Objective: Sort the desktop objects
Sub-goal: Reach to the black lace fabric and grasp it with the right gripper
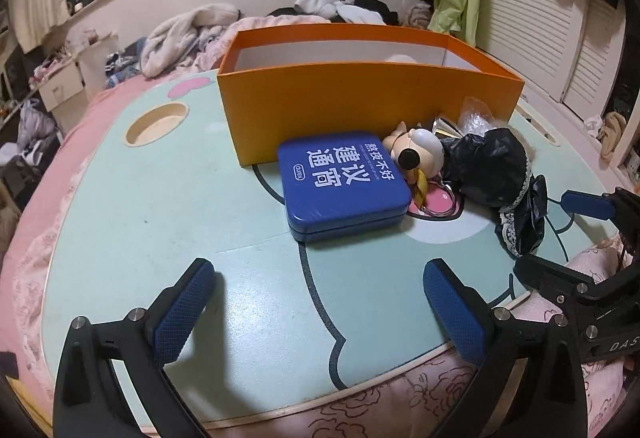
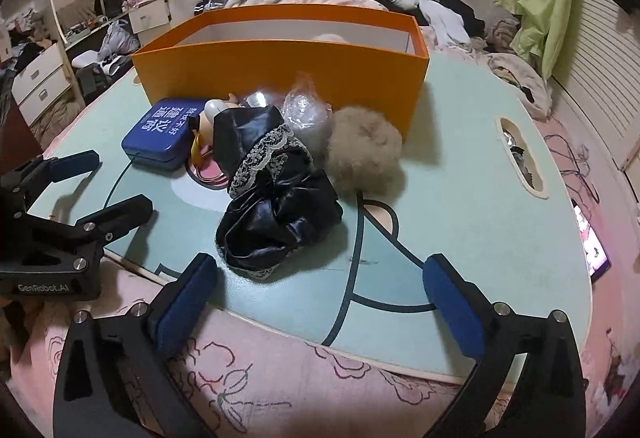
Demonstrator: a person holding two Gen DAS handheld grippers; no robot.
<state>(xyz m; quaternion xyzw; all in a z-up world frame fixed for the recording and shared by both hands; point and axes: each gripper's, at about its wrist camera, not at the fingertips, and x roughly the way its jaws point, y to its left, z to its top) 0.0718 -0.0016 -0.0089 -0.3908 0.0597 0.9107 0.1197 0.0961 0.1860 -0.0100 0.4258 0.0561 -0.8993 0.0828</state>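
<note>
An orange box (image 1: 360, 106) (image 2: 280, 74) stands open-topped at the back of a pale green lap table (image 1: 160, 206) (image 2: 460, 198). In front of it lie a blue tin (image 1: 344, 184) (image 2: 160, 134), a small pig figurine (image 1: 420, 150) with a key ring, a black lace-trimmed cloth (image 1: 492, 174) (image 2: 276, 214), a clear plastic bag (image 2: 308, 110) and a beige fluffy ball (image 2: 364, 154). My left gripper (image 1: 320, 278) hovers open just short of the tin, nothing between its fingers. My right gripper (image 2: 320, 278) is open just short of the black cloth, also empty.
The table rests on a pink floral bedcover (image 2: 280, 378). It has a round cup hole (image 1: 156, 124) at its left and a slot (image 2: 520, 154) at its right. Heaped clothes (image 1: 192, 34) lie behind the box. A lit phone (image 2: 592, 242) lies off the table's right edge.
</note>
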